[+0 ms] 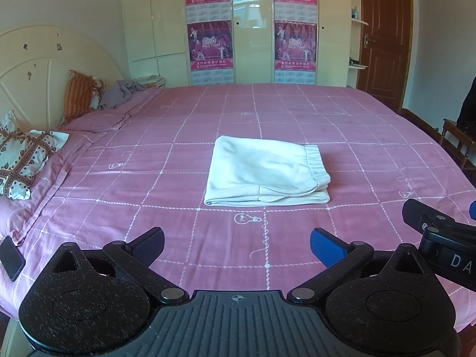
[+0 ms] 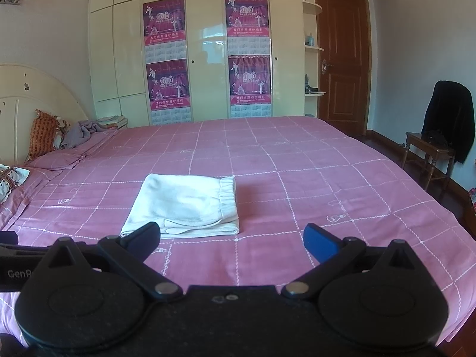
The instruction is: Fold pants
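Observation:
Cream-white pants (image 1: 266, 172) lie folded into a compact rectangle on the pink checked bedspread (image 1: 184, 232), with the elastic waistband on the right. In the right wrist view the same pants (image 2: 184, 205) sit left of centre. My left gripper (image 1: 238, 245) is open, held back from the pants over the near part of the bed, with nothing between its fingers. My right gripper (image 2: 232, 241) is open too, empty, its left finger overlapping the near left corner of the pants in the picture. Part of the right gripper (image 1: 440, 232) shows at the right edge of the left wrist view.
Pillows (image 1: 23, 160) and a cream headboard (image 1: 44, 68) stand at the left. A black phone (image 1: 11, 258) lies near the bed's left edge. A wardrobe with posters (image 2: 208, 56) and a brown door (image 2: 342, 59) are behind. A chair with a dark coat (image 2: 446, 131) stands at the right.

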